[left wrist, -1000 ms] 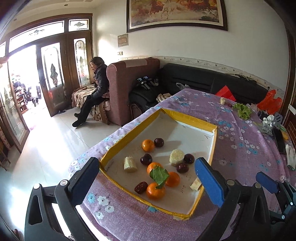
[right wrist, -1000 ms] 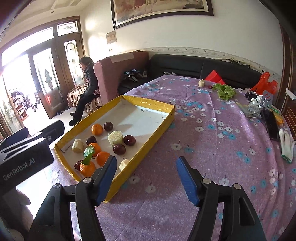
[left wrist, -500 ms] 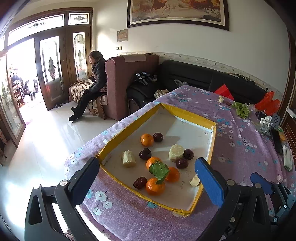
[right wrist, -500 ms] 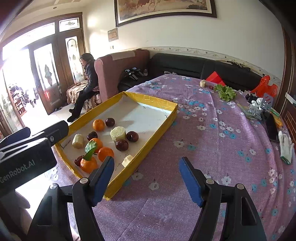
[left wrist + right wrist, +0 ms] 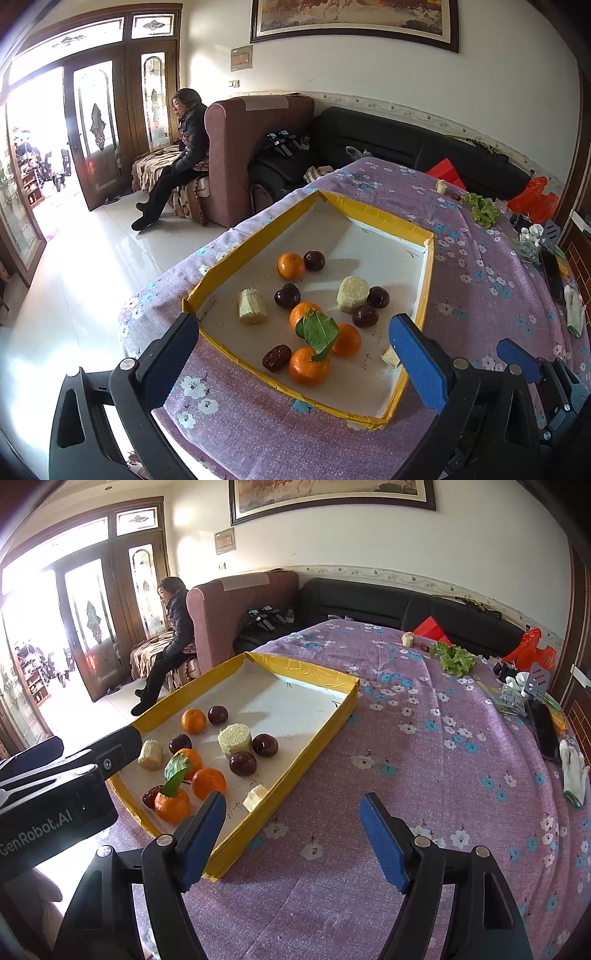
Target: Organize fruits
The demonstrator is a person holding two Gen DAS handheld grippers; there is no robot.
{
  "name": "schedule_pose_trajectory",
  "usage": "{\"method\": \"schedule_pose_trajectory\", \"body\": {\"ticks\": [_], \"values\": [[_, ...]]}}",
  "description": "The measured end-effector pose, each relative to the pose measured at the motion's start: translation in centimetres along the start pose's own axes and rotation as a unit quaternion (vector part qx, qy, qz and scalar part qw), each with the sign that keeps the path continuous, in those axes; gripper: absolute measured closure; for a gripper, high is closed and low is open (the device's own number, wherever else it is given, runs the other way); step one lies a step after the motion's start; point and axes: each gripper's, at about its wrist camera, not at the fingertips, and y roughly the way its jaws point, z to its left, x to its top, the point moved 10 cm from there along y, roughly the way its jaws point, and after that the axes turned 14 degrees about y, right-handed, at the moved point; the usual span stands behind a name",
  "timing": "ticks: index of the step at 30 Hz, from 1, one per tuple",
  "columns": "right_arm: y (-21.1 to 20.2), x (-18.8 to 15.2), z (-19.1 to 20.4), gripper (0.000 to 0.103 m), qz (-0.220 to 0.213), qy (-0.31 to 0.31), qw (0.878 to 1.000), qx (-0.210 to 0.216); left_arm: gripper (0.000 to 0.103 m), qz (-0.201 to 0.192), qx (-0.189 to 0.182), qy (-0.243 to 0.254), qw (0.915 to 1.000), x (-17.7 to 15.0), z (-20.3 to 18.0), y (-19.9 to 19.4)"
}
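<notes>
As seen from the left wrist, the left gripper is held spread wide and empty above the near end of the yellow-rimmed tray. Oranges, dark plums, a date and pale cut pieces lie mixed together on the tray floor; no grouping is evident, so sorting is judged not yet begun.

From the right wrist, the right gripper is likewise parted, nothing held, over the purple floral cloth just beside the tray's near corner. All fruit is left to be sorted.

Black sofa by white wall, bright glass doors.
</notes>
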Motion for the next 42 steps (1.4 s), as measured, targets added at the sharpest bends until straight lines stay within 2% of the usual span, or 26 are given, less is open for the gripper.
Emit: {"method": "schedule_pose_trajectory", "body": {"ticks": [28,42], "values": [[0.6,-0.2,0.0,0.022,0.002,0.001,1.000,-0.007,0.000,0.007,-0.005,0.006,0.9999,-0.3,-0.5,0.7],[0.8,-0.3,-1.3,0.021,0.007,0.019,1.000,-0.012,0.000,0.011,0.009,-0.016,0.9998,-1.2,1.1,1.1]]}}
